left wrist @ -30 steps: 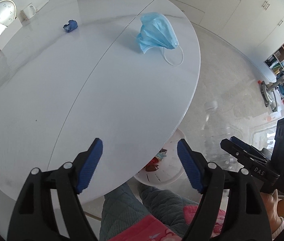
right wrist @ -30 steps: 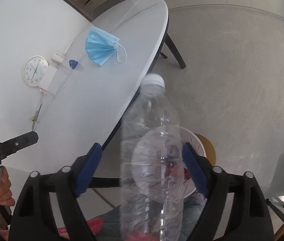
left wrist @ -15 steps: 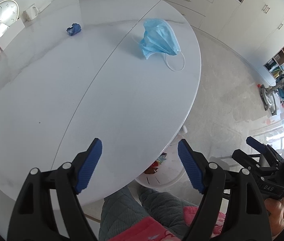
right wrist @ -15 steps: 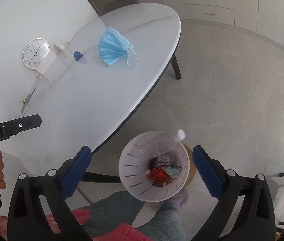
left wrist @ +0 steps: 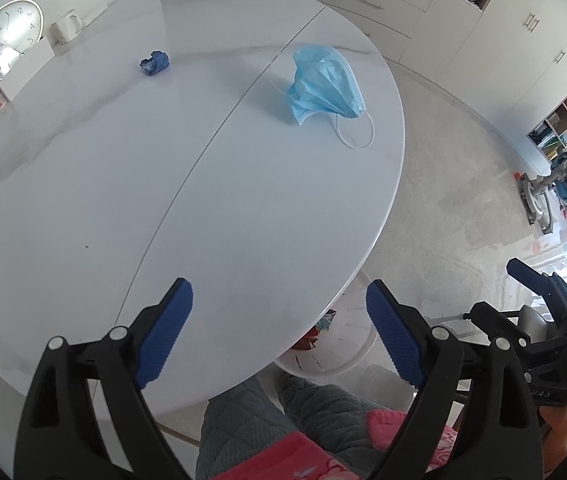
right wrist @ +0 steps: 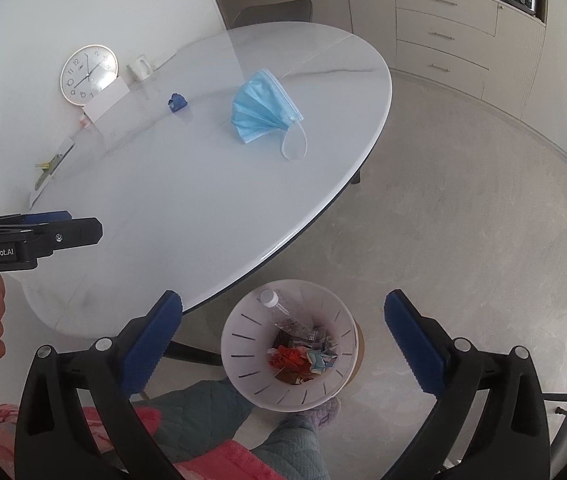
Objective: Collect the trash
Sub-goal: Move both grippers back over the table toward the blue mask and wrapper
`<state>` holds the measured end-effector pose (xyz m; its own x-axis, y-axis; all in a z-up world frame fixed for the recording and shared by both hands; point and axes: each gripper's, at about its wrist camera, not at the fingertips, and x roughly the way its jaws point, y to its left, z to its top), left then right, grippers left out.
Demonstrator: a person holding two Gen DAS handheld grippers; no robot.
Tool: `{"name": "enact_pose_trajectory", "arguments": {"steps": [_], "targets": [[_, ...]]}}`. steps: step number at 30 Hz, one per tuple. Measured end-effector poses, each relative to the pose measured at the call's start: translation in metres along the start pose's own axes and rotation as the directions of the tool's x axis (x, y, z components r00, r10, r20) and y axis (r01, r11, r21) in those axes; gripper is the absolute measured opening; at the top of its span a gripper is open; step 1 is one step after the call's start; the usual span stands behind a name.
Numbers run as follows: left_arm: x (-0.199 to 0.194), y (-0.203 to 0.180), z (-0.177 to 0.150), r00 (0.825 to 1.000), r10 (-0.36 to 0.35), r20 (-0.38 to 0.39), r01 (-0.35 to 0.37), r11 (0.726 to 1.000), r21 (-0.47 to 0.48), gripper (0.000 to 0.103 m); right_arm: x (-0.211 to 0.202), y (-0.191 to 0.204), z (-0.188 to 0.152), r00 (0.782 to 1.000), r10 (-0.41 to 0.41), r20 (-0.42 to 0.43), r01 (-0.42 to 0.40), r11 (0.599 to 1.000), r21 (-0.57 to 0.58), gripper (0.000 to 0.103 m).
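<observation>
A crumpled blue face mask [left wrist: 325, 82] [right wrist: 263, 108] lies on the white oval table [left wrist: 123, 200] near its right edge. A small blue wad [left wrist: 155, 63] [right wrist: 177, 102] sits farther back. On the floor beside the table stands a white bin [right wrist: 243, 344] holding a clear plastic bottle [right wrist: 287, 312] and colourful scraps. My right gripper [right wrist: 283, 300] hangs open above the bin with nothing between its fingers. My left gripper [left wrist: 279, 292] hovers over the table's near edge, its jaws opening and empty.
A round clock [right wrist: 88, 74], a mug [right wrist: 139, 68] and a clipped sheet of paper [right wrist: 49, 170] stand along the table's wall side. A chair [right wrist: 271, 12] stands at the far end, with cabinets [right wrist: 443, 40] behind it. The person's quilted legs [right wrist: 211, 408] are beside the bin.
The clear bottle left my right gripper and now lies in the bin. The right jaws spread wider and the gripper rose and rolled. The left jaws widened a little.
</observation>
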<state>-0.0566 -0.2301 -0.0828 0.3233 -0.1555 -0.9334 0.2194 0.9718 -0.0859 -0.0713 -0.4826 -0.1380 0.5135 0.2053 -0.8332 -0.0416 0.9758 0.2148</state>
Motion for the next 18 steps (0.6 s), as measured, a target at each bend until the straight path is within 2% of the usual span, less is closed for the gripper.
{"name": "enact_pose_trajectory", "arguments": {"steps": [5,10,18], "targets": [[-0.004,0.008,0.007,0.999,0.033,0.027,-0.033,0.999,0.003,0.095,-0.002,0.009,0.011,0.998,-0.062,-0.014,0.062,0.997,-0.044,0.101],[-0.006,0.024,0.021,0.996,0.076,0.054,-0.077,0.997,0.014,0.095,-0.004,0.022,0.031,0.994,-0.110,0.007,0.110,0.990,-0.091,0.101],[-0.003,0.064,0.054,0.992,0.093,0.090,-0.094,0.996,0.007,0.095,0.011,0.054,0.076,0.989,-0.150,-0.015,0.148,0.984,-0.096,0.101]]}}
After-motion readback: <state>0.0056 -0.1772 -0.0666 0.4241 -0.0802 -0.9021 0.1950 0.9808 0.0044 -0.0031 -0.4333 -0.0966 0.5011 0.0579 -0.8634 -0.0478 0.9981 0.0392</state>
